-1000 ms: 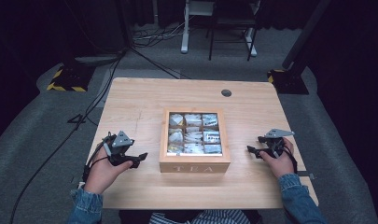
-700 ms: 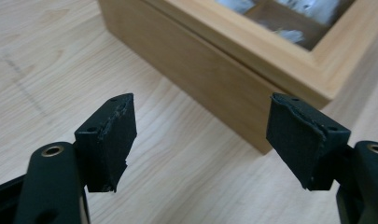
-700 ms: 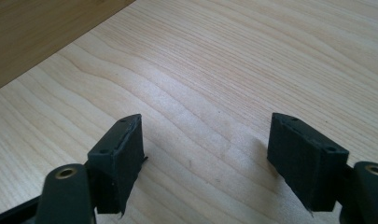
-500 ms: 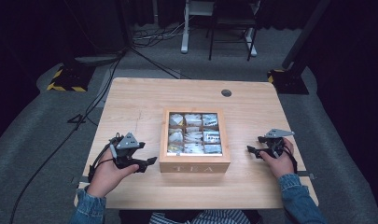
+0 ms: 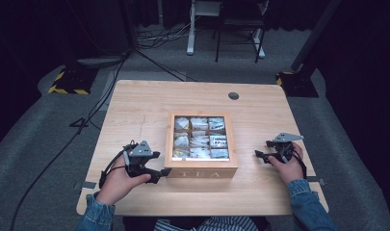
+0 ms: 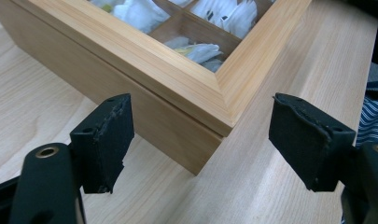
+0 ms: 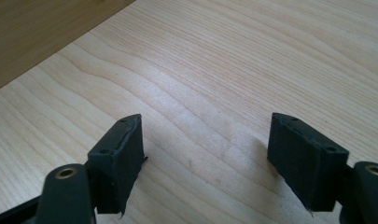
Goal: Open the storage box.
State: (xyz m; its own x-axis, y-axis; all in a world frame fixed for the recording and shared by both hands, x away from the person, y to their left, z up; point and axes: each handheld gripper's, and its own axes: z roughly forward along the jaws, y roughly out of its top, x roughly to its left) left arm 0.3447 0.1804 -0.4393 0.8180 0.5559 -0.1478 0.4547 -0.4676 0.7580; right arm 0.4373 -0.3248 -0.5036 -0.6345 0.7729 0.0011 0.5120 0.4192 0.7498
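We log the wooden tea box standing at the middle of the table, lid shut, its window showing the compartments of tea bags. Our left gripper sits at the box's near left corner; in the left gripper view the jaws are spread, nothing between the pads, with the corner and the seam between lid and base lying just ahead of them. The jaws have just been opening further, and we see no object in the gap. Our right gripper rests on the table well to the right of the box, its jaws likewise parted and empty over bare wood. We judge the step in hand to be reaching for the lid to open it. To do it well, we should bring one pad to the seam at the lid's edge rather than onto the base, keep the approach low and level, and lift at the front so the lid swings on its far side; the right gripper may need to steady the base should the box slide. Against the picture a second ago, the left gripper has moved rightwards from well clear of the box to its corner; the right hand and the box are unchanged.
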